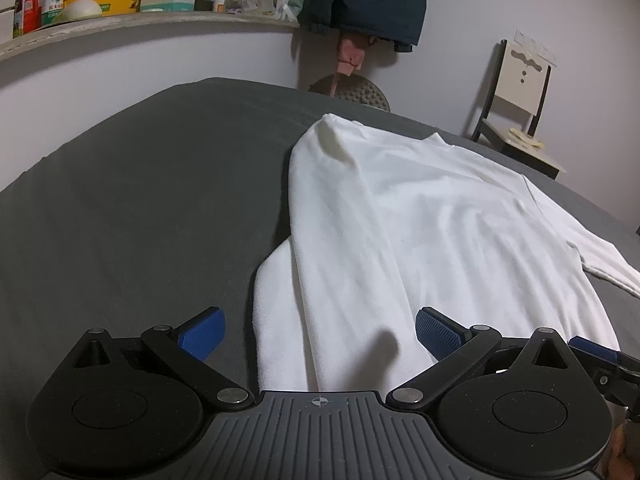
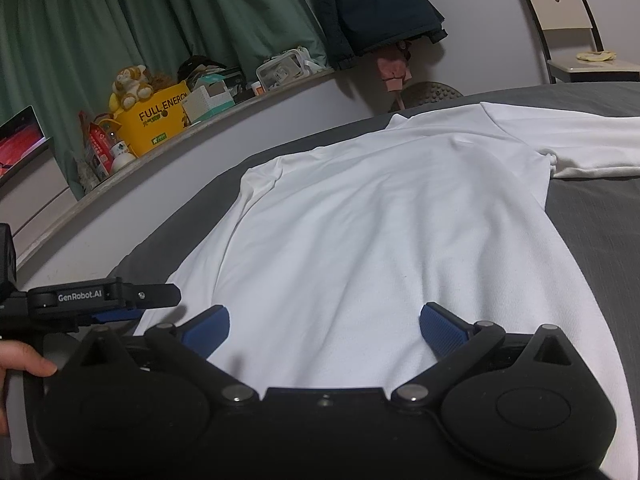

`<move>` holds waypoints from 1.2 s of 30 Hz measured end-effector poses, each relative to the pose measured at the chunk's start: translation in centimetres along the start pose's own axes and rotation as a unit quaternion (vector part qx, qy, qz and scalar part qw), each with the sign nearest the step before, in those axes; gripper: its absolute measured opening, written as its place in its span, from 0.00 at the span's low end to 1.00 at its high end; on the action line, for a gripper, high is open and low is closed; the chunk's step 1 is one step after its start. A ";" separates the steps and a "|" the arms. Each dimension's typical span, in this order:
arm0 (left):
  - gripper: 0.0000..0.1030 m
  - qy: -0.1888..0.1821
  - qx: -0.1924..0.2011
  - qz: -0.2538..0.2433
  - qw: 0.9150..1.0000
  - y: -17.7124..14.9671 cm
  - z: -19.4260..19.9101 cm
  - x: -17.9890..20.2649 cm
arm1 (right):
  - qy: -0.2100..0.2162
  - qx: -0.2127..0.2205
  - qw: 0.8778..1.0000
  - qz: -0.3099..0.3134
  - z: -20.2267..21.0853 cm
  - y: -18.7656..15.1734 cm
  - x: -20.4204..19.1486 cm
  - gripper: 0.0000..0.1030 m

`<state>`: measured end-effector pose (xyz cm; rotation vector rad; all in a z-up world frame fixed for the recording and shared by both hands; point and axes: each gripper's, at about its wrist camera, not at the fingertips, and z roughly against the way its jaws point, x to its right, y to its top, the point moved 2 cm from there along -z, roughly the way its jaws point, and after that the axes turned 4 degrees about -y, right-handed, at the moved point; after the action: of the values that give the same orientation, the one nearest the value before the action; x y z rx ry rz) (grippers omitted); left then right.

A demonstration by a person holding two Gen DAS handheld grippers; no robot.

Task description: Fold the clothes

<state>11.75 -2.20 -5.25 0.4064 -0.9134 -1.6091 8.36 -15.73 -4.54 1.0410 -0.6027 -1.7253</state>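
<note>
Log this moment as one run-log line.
stage: fold underway | white shirt: flat on grey bed, one sleeve folded in | left gripper: open, empty | right gripper: open, empty

I see a pale wall (image 2: 480,20), green curtains (image 2: 120,20) at ten o'clock, a cluttered ledge (image 2: 224,114), and a chair (image 2: 568,40) at two o'clock.

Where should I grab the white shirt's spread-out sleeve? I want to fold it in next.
Probably at the sleeve end, on the shirt's far right, coming from the bare gray bed beside it. It lies flat and straight out from the body, so a low pinch on its edge should lift one layer cleanly.
</note>
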 end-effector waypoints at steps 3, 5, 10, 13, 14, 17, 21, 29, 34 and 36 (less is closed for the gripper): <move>1.00 -0.001 -0.001 0.000 1.000 0.1 0.0 0.0 | -0.001 0.000 1.000 0.001 0.0 0.0 0.0 1.00; 1.00 -0.003 -0.002 0.002 1.000 0.1 -0.1 0.0 | -0.001 0.000 1.000 0.001 0.0 -0.1 0.0 1.00; 1.00 0.000 0.000 0.005 1.000 0.1 0.0 -0.1 | -0.001 0.000 1.000 0.002 0.0 -0.1 -0.1 1.00; 1.00 0.002 0.010 0.010 1.000 0.2 0.3 -0.4 | -0.002 0.000 1.000 0.002 -0.1 0.0 -0.1 1.00; 1.00 0.002 0.014 0.012 1.000 0.3 0.4 -0.5 | -0.002 0.000 1.000 0.002 -0.1 0.0 -0.1 1.00; 0.99 0.007 0.026 0.021 0.999 0.6 0.8 -1.1 | -0.002 0.000 1.000 0.003 -0.1 0.0 -0.1 1.00; 0.99 0.017 0.038 0.042 0.998 1.0 1.2 -2.5 | -0.003 0.000 1.000 0.004 -0.1 0.0 -0.1 1.00; 0.90 0.016 0.029 0.071 0.997 0.8 0.8 -4.0 | -0.006 -0.001 1.000 0.007 -0.2 0.1 -0.2 1.00; 0.66 0.024 0.007 0.026 0.999 0.5 -0.3 -2.5 | -0.006 -0.002 1.000 0.007 -0.2 0.1 -0.3 1.00; 0.66 0.020 0.007 0.021 1.000 0.4 -0.2 -2.1 | -0.007 -0.002 1.000 0.008 -0.2 0.1 -0.4 1.00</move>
<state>12.66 -0.30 -5.49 0.4251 -0.8969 -1.5528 8.63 -15.43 -4.43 1.0198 -0.6145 -1.7203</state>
